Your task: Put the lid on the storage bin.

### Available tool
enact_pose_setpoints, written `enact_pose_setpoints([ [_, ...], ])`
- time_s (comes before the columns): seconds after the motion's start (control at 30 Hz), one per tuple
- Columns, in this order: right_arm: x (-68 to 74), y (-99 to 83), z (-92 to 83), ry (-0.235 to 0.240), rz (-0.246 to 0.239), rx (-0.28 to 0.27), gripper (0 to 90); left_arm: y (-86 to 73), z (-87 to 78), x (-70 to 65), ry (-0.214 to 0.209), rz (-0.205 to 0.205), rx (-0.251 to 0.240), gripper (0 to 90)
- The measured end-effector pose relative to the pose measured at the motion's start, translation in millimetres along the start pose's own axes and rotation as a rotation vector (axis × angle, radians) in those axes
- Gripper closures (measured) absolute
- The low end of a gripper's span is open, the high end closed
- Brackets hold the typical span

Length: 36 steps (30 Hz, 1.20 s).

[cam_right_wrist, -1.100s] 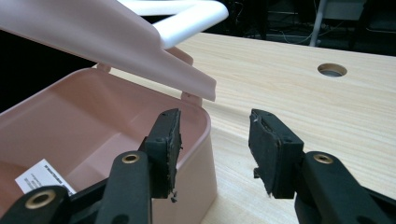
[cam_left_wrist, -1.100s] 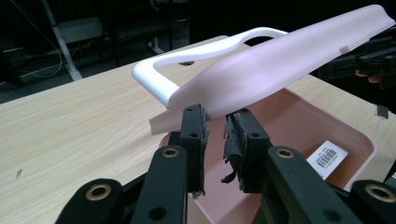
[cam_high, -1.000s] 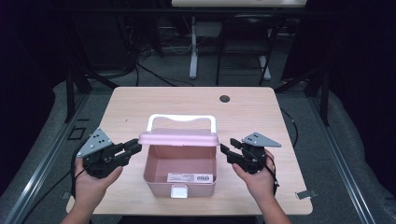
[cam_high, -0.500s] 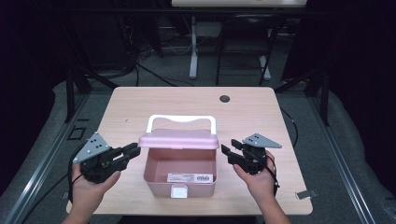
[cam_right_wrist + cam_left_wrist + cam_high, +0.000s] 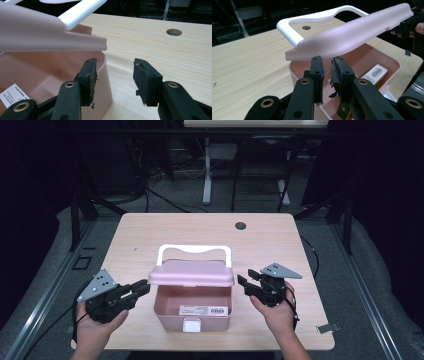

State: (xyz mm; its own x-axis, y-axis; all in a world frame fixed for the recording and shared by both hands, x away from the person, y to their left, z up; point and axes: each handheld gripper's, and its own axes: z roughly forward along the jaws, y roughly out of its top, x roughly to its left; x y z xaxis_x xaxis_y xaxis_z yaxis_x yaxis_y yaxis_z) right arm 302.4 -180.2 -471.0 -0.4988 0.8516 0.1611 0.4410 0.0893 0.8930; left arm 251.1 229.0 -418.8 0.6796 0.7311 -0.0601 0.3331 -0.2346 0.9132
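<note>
pink box open between two grippers

the pink box (image 5: 192,307) stands on the wooden table (image 5: 150,232) with its lid (image 5: 192,272) raised and a white handle (image 5: 194,251) standing up behind the lid. inside lies a white label with a barcode (image 5: 204,310).

the left gripper (image 5: 141,289) sits just beside the box's left wall, its tips close under the lid's left end. in the left gripper view its fingers (image 5: 317,72) stand narrow, a slim gap between them and nothing in it; the lid's edge hangs just beyond and above the tips (no contact shows).

the right gripper (image 5: 243,284) sits just off the box's right wall. in the right gripper view its fingers (image 5: 143,76) stand wide apart, empty: one tip lies beside the box's rim, under the lid's corner, the other over bare table. whether that tip touches the rim cannot be told.
</note>
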Motion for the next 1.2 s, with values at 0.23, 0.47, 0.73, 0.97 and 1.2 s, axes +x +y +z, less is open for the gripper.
enact_pose_setpoints([
  [0.23, 0.5, -0.6, 0.4, -0.003, -0.002, 0.001, 53.2, -4.2, -1.6, -1.9, -0.004, 0.001, 0.009, 78.8],
  [0.47, -1.4, -1.9, 1.6, -0.003, 0.005, 0.008, 53.2, -9.5, -2.4, -2.8, -0.011, 0.000, 0.020, 78.7],
  [0.73, -5.2, -4.3, 4.0, -0.014, 0.013, 0.016, 52.5, -16.5, -2.8, -4.2, -0.021, -0.006, 0.033, 78.8],
  [0.97, -6.4, -5.3, 5.2, -0.017, 0.013, 0.021, 52.4, -19.4, -2.7, -4.6, -0.023, -0.006, 0.032, 78.8],
  [1.2, -9.2, -8.0, 7.8, -0.031, 0.009, 0.029, 48.3, -24.7, -2.8, -5.6, -0.028, -0.015, 0.044, 78.8],
])
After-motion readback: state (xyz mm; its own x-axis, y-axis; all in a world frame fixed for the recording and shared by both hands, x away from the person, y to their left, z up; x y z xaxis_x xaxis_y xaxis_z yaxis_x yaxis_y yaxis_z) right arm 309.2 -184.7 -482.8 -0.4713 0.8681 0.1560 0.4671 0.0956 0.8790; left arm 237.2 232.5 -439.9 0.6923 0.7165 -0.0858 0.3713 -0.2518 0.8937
